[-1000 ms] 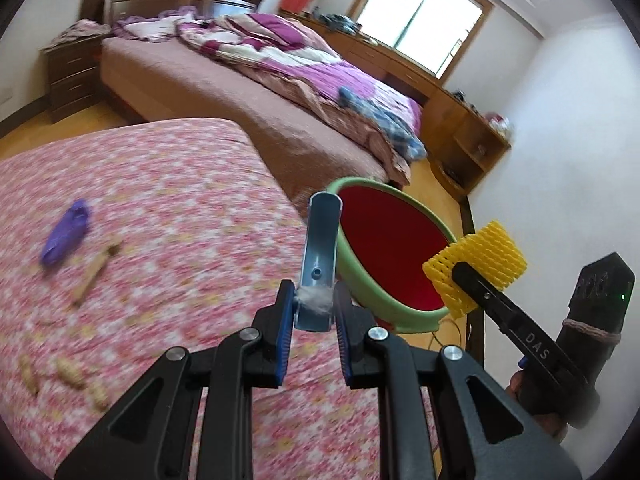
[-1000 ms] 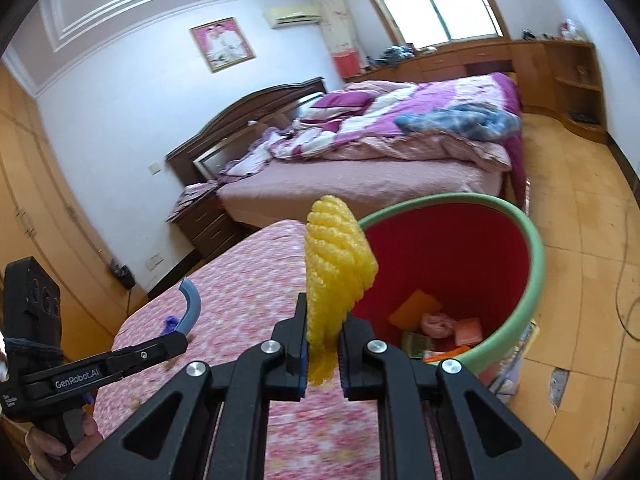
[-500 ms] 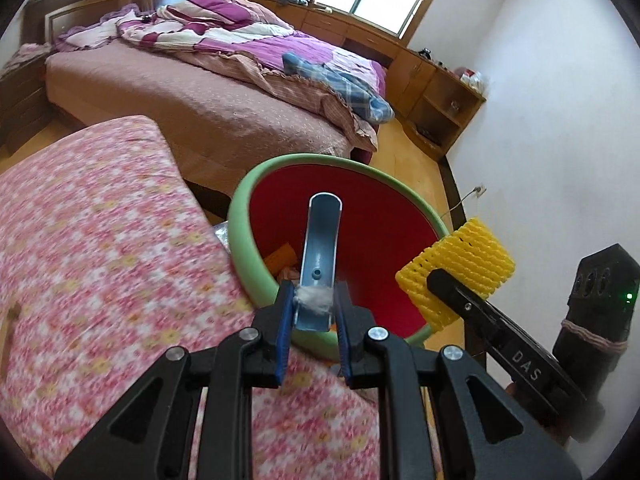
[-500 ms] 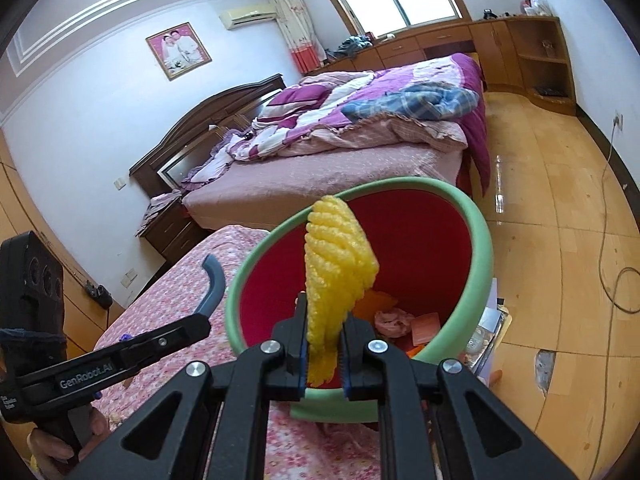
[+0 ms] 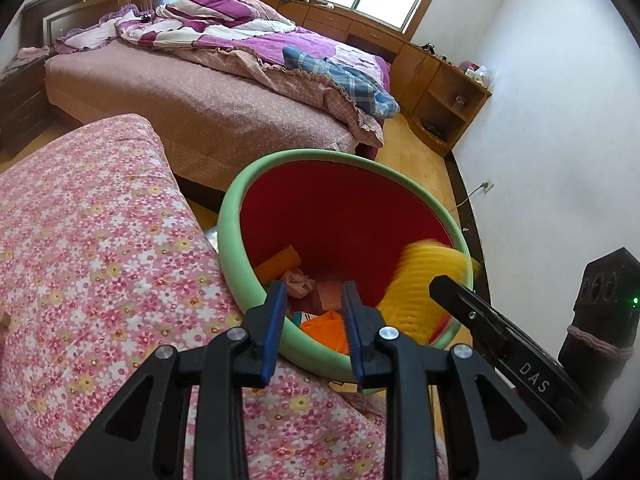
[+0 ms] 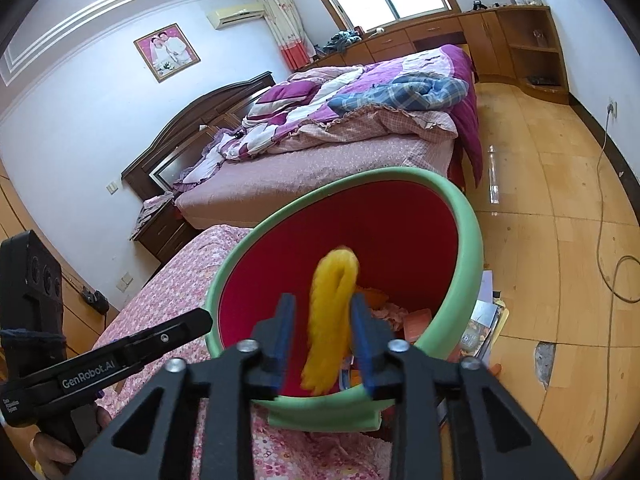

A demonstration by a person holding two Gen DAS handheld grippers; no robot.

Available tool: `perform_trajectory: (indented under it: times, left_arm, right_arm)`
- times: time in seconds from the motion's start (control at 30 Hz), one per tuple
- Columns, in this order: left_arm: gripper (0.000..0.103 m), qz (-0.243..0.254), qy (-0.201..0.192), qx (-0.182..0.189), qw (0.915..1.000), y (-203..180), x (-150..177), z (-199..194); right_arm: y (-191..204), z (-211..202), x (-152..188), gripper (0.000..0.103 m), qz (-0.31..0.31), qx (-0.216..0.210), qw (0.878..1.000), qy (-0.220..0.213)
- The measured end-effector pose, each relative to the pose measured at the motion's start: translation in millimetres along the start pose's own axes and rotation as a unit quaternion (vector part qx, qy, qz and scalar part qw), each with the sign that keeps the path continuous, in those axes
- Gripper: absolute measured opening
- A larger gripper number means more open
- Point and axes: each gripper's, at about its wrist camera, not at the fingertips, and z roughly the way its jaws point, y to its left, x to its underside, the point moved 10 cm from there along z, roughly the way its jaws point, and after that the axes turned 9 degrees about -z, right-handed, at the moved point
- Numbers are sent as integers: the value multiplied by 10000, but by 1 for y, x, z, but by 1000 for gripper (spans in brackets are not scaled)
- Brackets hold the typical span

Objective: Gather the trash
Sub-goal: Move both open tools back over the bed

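Over the mouth of the green-rimmed bin (image 5: 236,216) with the red inside, both claws are pointing down into it. The bin sits right off the corner of the surface with the pink flowery cover (image 5: 100,240), its rim touching the fabric edge. The left claw (image 5: 312,326) has just been opening and its blue pads have nothing between them now, just a clear gap looking down at the junk in the bottom: an orange piece (image 5: 278,260), a crumpled pinkish wad (image 5: 298,280) and some flat packets. The right claw (image 6: 322,346) has also just been opening; the yellow foam net (image 6: 330,320) is between its pads but blurry and it doesn't look pinched anymore, so I'd say it's loose and inside the bin's opening. From the left view that same yellow thing (image 5: 424,280) is a smear against the bin's inner wall, just past the right claw's black finger (image 5: 472,312). Behind all that there's the big bed (image 6: 320,160) with a purple quilt, and the wooden floor (image 6: 560,240) with a cable lying on it.
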Motion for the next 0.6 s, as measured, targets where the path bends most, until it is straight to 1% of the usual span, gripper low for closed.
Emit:
perform_trajectory:
  times: [0.07,0.2,0.27,0.47,0.6]
  left_arm:
    - [29,-14,-19,-25,10000,3,1,-4]
    - [30,-64,-49,-71,9999,9,2,-12]
    - [30,-96,-85,-84,9999,12,3,-18]
    - [30,-174,-238,-209,9993,22,2,-37]
    - [30,-226,-349,-323,9986,33,2,-55]
  right_arm:
    - [1,-2,0,40,15,4,10000,-20]
    - [5,-7,-2,43,14,-10,10000,-84]
    - [8,-10,-3,48,1,-7,9999,-119]
    - [20,-19,-6,58,-42,-32,9998,-195]
    - [33,-26,-6,58,-105,-106,9996,-223]
